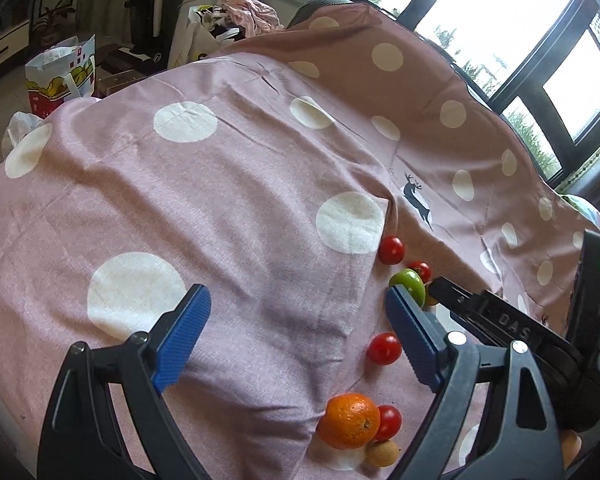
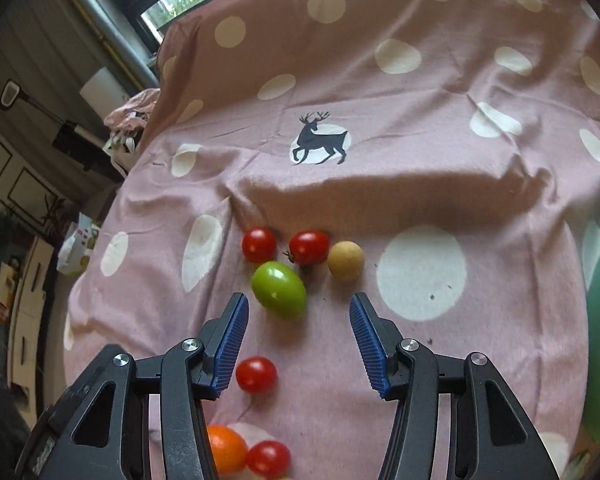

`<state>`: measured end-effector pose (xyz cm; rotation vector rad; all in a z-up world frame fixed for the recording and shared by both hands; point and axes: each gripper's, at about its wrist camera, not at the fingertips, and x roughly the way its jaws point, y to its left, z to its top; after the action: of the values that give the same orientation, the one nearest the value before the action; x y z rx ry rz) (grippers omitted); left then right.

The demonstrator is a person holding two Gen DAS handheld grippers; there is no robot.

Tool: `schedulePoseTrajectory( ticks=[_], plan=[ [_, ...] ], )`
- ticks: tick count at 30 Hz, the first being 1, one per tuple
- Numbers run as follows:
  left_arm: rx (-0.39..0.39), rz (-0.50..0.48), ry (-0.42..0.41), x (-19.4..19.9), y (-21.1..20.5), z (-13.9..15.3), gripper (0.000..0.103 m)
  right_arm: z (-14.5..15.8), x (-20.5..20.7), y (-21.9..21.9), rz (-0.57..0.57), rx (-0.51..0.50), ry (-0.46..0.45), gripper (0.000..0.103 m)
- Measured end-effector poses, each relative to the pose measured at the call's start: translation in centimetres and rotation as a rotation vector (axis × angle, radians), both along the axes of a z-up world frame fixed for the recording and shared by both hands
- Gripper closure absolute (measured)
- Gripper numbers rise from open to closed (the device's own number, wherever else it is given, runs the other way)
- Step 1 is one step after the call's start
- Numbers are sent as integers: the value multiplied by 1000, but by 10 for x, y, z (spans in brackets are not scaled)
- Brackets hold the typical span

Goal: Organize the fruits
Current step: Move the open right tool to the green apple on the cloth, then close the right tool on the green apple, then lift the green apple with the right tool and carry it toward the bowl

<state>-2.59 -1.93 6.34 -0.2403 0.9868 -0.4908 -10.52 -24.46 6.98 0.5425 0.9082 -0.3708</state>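
Right wrist view: the right gripper hangs over a pink cloth dotted with white circles and printed with a dark deer, its blue-padded jaws standing apart with nothing between them. A green tomato lies just beyond the fingertips, nearer the left-hand pad. Past it sit two red cherry tomatoes, one at the far left of the row and one in the middle, with a small tan fruit beside the middle one, the two seeming to touch. Another cherry tomato rests below the left-hand pad, close to it. At the bottom edge an orange, partly hidden by the gripper's frame, lies against a further cherry tomato.

Left wrist view: the left gripper also has its jaws spread wide and empty above a bare stretch of the cloth. All the fruit lies to its right-hand side: a cherry tomato just beside the right-hand pad, the green tomato peeking over that pad's tip, and the orange nearer the camera with a tan fruit tucked against it. The right gripper's black body enters from the right, its tip near the green tomato.
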Motion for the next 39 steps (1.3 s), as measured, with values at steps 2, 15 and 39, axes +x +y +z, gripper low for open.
schedulePoseTrajectory(
  ticks=[2,15,39],
  plan=[
    [10,3,-1,0,0,-1,14,-10,15,4,18,-29,19,49],
    [30,-39,-25,-7,-10,0,14,-22,14,9,30,-1,39,65],
    [37,-293,-71,-59,-65,6,14,-22,-108,-7,-100,50,116,65]
  ],
)
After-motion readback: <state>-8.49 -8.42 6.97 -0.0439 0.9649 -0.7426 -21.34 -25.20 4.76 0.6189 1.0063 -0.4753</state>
